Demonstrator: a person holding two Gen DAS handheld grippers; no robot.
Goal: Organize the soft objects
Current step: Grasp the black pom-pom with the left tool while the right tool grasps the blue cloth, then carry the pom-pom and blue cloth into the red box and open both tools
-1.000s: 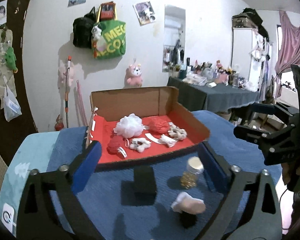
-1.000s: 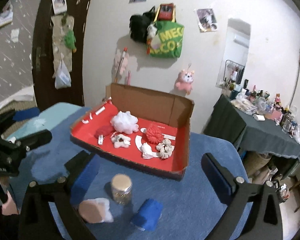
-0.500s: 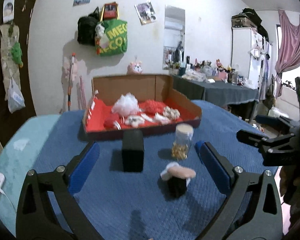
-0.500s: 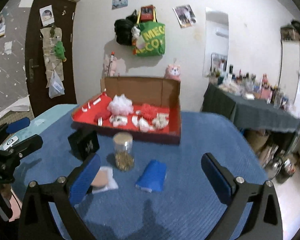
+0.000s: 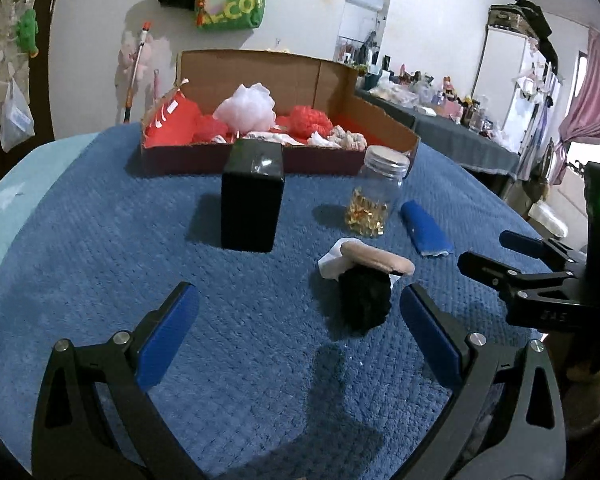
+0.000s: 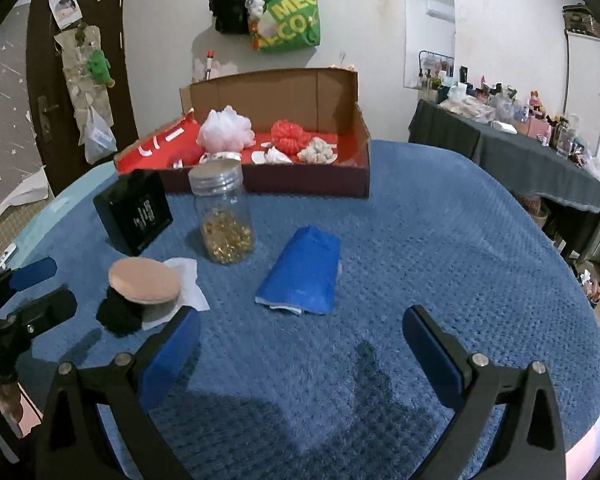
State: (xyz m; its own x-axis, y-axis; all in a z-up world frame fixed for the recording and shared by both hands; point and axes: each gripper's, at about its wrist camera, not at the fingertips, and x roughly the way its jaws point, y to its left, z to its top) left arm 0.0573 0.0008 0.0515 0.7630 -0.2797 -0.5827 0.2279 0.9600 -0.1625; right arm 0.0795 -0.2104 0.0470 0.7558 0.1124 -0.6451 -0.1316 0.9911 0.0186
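- Cardboard box point(image 5: 332, 76), red-lined tray with raised brown back wall, at the far side of the blue textured cloth point(image 5: 100, 248); serves as landmark for all positions below
- Inside the box: white mesh pouf point(image 5: 246, 110) near the middle, red knitted ball point(image 5: 310, 120) to its right, small cream pieces point(image 6: 318, 151) toward the right end
- Black rectangular case point(image 5: 253, 194), upright, just in front of the box's front wall, left of centre
- Clear glass jar point(image 6: 222, 216) with metal screw lid, holding gold-coloured bits at the bottom; in front of the box, right of the black case and apart from it
- Blue folded cloth pouch point(image 6: 304, 272), lying flat, nearer the cameras than the jar and to its right; soft, slightly creased, white edge showing at its near end
- Round peach powder puff point(image 6: 144, 280), farther from the box than the jar; it rests on a black fluffy item point(image 5: 364, 304) and a white sheet point(image 6: 188, 280), all touching
- Left gripper point(image 5: 298, 336), jaws spread wide with nothing between them, low over the cloth on the side opposite the box; the black fluffy item lies just ahead of its right finger
- Right gripper point(image 6: 300, 352), jaws spread wide and empty, opposite the box; the blue pouch lies ahead between its finger lines, not touched
- Jar and black case stand between both grippers and the box
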